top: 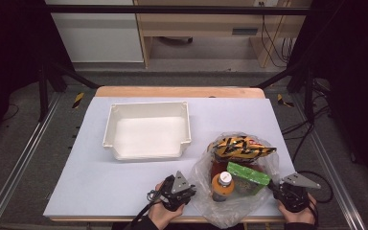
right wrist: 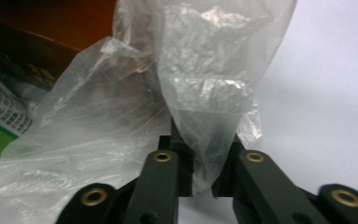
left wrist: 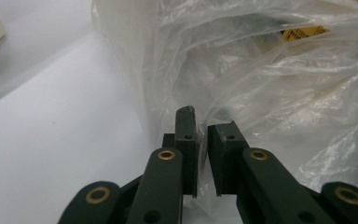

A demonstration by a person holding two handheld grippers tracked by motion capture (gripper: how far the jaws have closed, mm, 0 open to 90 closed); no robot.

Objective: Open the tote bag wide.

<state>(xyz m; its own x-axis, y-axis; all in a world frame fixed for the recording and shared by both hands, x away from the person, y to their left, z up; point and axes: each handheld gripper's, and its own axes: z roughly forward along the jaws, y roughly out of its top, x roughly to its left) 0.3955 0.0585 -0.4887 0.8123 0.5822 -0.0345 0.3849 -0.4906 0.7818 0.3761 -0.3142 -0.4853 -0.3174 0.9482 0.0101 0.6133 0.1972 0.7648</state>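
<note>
I see a white tray (top: 147,130) well beyond the clear plastic bag (top: 235,203), which lies between my grippers, holding a bottle (top: 222,186) and snack packs. Left gripper (left wrist: 204,156) and right gripper (right wrist: 200,156) each pinch the bag's film.

Counted on the bench (top: 124,191): one white plastic tray (top: 147,130); one clear plastic bag (top: 230,206). Within the bag: one orange drink bottle (top: 222,188), one green packet (top: 248,173), one yellow-and-black snack packet (top: 239,146). Two grippers noted: left gripper (top: 182,189), right gripper (top: 287,189).
</note>
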